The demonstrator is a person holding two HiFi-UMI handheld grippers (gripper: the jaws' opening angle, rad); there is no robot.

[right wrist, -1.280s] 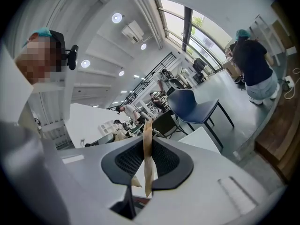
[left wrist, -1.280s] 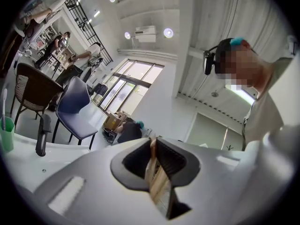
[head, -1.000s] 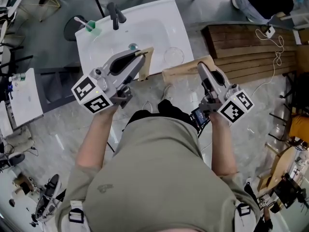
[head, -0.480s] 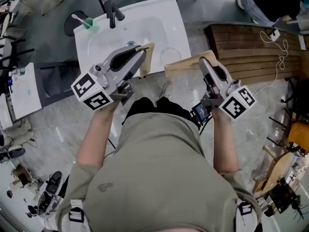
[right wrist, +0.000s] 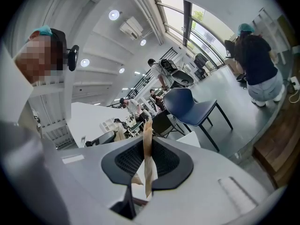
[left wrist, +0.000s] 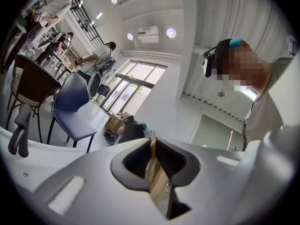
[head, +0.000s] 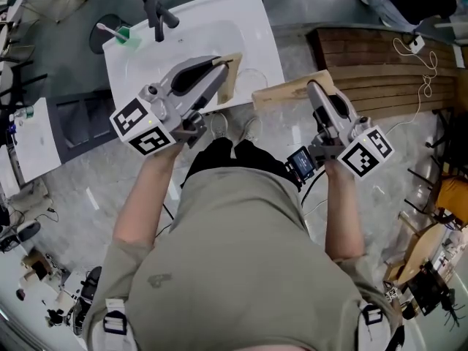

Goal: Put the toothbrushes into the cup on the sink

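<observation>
Head view: left gripper (head: 218,66) pinches the left strip (head: 231,79), tan and flat. The right gripper (head: 313,88) pinches the right strip (head: 287,93). The green cup (head: 124,35), holding one toothbrush (head: 106,28), stands on the sink (head: 146,68) beyond the left jaws.
Left gripper view: jaws narrowed on the strip.
Right gripper view: likewise.
Delivery apparently pending.

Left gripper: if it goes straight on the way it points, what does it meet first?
Nothing close, it seems. The left gripper aims across the sink; the faucet lies left of its line and the clear cup seems just right. Depth is unclear.

Faucet (head: 156,14) beside cup (head: 122,34), basin (head: 146,58) seemingly open
</observation>
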